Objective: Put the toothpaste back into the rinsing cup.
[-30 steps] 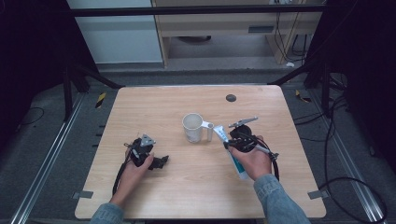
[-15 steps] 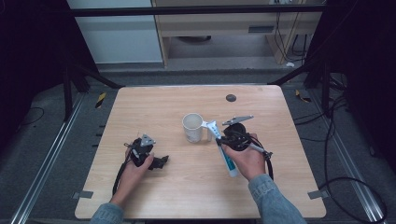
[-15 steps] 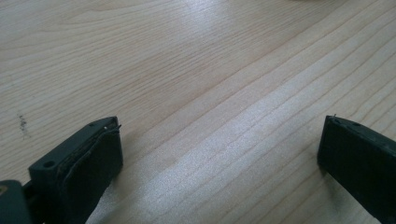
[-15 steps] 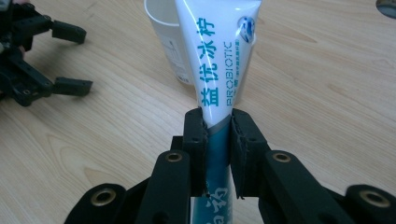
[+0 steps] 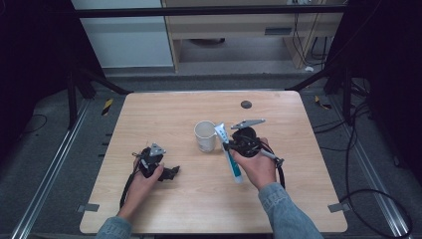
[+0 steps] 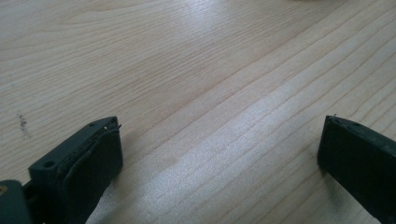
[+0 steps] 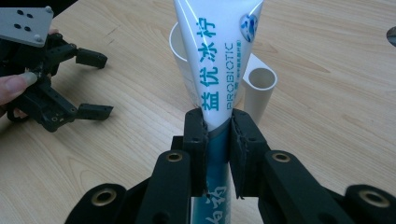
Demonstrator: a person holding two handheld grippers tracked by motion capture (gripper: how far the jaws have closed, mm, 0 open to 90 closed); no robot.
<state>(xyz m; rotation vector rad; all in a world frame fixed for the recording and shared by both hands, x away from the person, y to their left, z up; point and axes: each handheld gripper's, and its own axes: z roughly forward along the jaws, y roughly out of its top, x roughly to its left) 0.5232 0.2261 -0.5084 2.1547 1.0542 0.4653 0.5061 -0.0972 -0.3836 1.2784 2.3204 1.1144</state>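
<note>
A white and teal toothpaste tube (image 5: 229, 155) is pinched across its middle by my right gripper (image 5: 230, 145), which is shut on it. The tube's flat white end (image 7: 219, 51) points up and away, right beside a white cup (image 5: 204, 135) in the middle of the table. In the right gripper view the cup (image 7: 183, 53) stands just behind the tube, its handle (image 7: 259, 86) to the right. My left gripper (image 5: 171, 172) rests on the wood at the left, jaws wide apart with nothing between them (image 6: 219, 140). It also appears in the right gripper view (image 7: 100, 85).
The light wooden table (image 5: 164, 114) has a small dark round spot (image 5: 246, 104) near its far edge. Cables trail from both grippers toward the near edge. Dark floor and frame legs surround the table.
My right hand has carried the tube left toward the cup and a little up, so the tube's flat end now sits by the cup's rim. The left hand has stayed put.
</note>
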